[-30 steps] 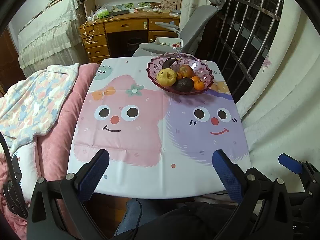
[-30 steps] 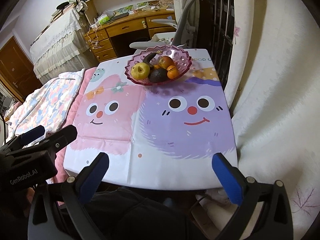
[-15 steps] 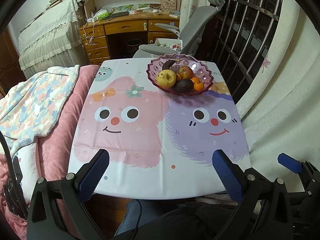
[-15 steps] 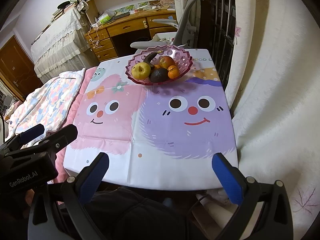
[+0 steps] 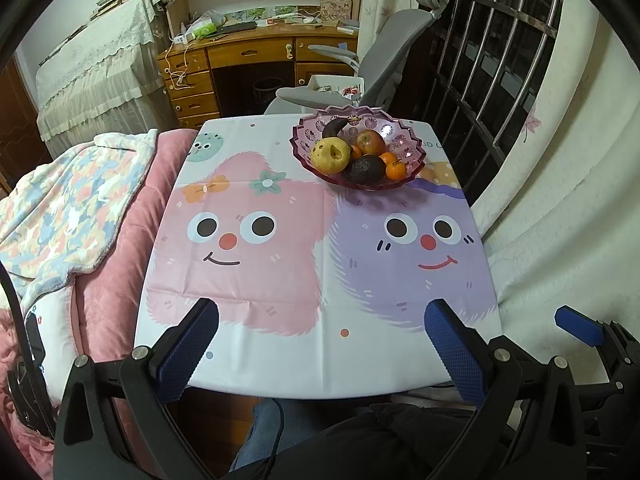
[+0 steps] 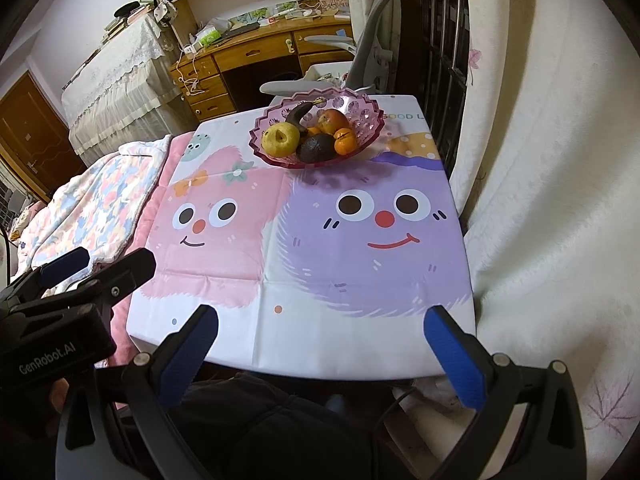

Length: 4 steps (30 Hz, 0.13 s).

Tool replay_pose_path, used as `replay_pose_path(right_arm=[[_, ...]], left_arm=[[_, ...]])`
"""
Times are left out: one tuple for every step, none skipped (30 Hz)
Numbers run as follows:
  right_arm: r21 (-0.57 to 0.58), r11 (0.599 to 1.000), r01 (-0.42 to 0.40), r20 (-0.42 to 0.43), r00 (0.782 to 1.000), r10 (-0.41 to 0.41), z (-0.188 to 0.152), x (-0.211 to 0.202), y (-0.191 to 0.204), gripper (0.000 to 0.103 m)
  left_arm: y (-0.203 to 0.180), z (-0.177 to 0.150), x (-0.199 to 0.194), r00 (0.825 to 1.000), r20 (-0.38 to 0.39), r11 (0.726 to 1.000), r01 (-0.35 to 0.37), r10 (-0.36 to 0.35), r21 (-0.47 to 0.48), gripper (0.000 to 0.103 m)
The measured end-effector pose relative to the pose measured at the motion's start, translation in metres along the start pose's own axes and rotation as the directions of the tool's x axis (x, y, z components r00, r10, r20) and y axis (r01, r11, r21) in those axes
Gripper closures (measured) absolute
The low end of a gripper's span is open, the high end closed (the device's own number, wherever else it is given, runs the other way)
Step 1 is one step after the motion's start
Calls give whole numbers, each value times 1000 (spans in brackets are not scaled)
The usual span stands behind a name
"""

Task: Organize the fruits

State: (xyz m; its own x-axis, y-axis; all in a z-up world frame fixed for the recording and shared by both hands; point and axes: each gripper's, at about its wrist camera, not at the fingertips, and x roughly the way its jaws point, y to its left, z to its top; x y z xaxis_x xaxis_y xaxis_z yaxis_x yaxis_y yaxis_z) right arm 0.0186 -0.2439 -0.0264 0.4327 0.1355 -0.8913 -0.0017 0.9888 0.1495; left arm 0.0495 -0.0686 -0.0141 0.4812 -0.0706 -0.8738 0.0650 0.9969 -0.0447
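**Fruit bowl full at far end of worktop**

At the far right end of the worktop (image 5: 248, 344), on the cartoon-monster cloth: a scalloped purple glass bowl (image 5: 414, 147), holding all the fruit. Inside it: a yellow pear (image 5: 329, 155) at the near left, a dark avocado (image 5: 365, 169) at the near rim, a red apple (image 5: 370, 141) behind, a blackened banana (image 5: 334, 127) along the back, and small oranges, one (image 5: 394, 171) just right of the avocado, another (image 5: 387, 157) behind it, a third barely showing between pear and apple. Same bowl (image 6: 370, 128) seen from the right wrist camera, pear (image 6: 280, 141) and avocado (image 6: 316, 148) side by side.

Left gripper (image 5: 322, 322) released, jaws spread wide, empty, hovering over the near edge of the worktop. Right gripper (image 6: 320, 330) likewise spread and empty, well apart from the bowl.

Against a second ago: hardly any change — both grippers about where they were, fruit unmoved, bowl a touch lower in the left wrist view.
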Motion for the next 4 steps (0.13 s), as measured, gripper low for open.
replay_pose_path(right_arm=[[-1, 1000, 0, 0, 1000, 0, -1, 1, 0, 0], [-2, 1000, 0, 0, 1000, 0, -1, 0, 0, 0], [-1, 1000, 0, 0, 1000, 0, -2, 0, -1, 0], [0, 1000, 0, -1, 1000, 0, -1, 1, 0, 0]], left_arm=[[0, 0, 0, 1000, 1, 1000, 0, 0, 0, 1], [0, 0, 0, 1000, 0, 1000, 0, 0, 1, 1], [0, 0, 0, 1000, 0, 1000, -1, 1, 1, 1], [0, 0, 0, 1000, -1, 1000, -1, 1, 1, 1]])
